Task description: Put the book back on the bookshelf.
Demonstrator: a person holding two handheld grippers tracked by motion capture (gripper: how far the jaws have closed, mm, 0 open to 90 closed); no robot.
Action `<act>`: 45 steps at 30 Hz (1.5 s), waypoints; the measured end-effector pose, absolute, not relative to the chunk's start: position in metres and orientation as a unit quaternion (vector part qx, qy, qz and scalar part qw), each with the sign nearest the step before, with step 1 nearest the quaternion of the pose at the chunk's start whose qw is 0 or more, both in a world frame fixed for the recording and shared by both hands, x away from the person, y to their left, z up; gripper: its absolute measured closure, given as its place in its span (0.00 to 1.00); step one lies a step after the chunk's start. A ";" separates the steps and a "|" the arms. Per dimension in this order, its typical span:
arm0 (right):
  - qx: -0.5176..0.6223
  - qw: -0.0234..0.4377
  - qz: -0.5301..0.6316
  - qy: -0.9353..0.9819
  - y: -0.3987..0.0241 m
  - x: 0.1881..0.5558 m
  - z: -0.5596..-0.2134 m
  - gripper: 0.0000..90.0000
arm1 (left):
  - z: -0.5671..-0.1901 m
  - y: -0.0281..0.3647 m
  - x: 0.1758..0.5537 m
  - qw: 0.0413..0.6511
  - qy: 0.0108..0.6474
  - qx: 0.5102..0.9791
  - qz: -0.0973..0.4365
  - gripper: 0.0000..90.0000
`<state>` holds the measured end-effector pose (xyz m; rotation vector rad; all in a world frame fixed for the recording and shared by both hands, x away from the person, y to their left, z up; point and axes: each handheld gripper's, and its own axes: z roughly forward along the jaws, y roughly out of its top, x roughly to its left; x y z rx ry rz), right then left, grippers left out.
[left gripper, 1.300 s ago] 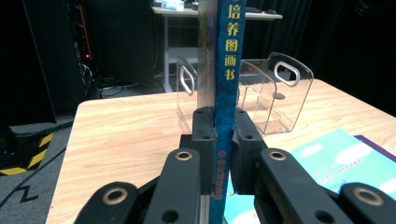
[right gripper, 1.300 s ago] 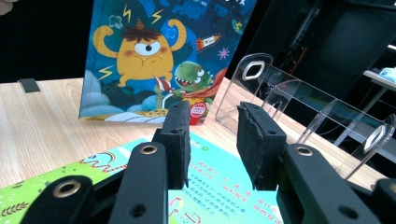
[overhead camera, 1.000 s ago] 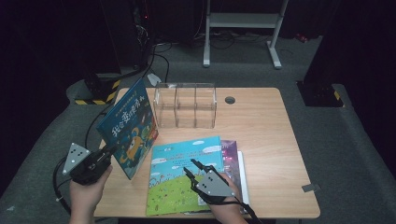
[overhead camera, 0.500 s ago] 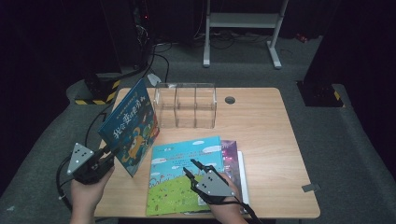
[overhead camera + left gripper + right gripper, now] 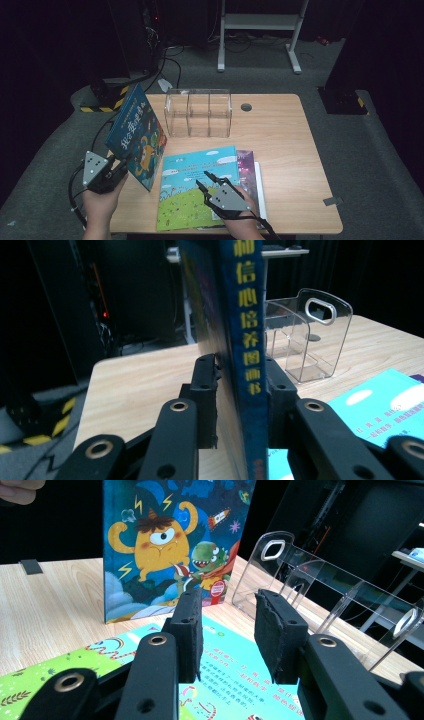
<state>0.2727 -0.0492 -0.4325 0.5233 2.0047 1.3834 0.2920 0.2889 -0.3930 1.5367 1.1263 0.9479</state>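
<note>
Left hand-held gripper (image 5: 121, 165) at the counter's (image 5: 280, 135) near-left corner, jaws pinching the blue book (image 5: 136, 135) by its spine edge; in the left gripper view the spine (image 5: 243, 340) with yellow characters runs straight up between the two pads, both pressed on it, after the jaws have just been easing open slightly. Blue book stands tilted on its lower edge, cover with the yellow one-eyed monster (image 5: 157, 542) facing the right side, just left of the clear rack (image 5: 198, 112). Right hand-held gripper (image 5: 205, 181) hovers over the green-and-cyan book (image 5: 192, 195), jaws spread with nothing between them. That book lies flat near the front edge, on top of a purple book (image 5: 247, 167) and a white one (image 5: 259, 187). Rack sits near the counter's far side, compartments see-through, handle cutout (image 5: 320, 310) at one end.
</note>
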 end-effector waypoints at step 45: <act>0.391 0.317 0.422 0.754 -0.212 0.314 -0.495 0.60 | -0.387 0.267 0.304 0.518 0.470 0.594 0.396 0.88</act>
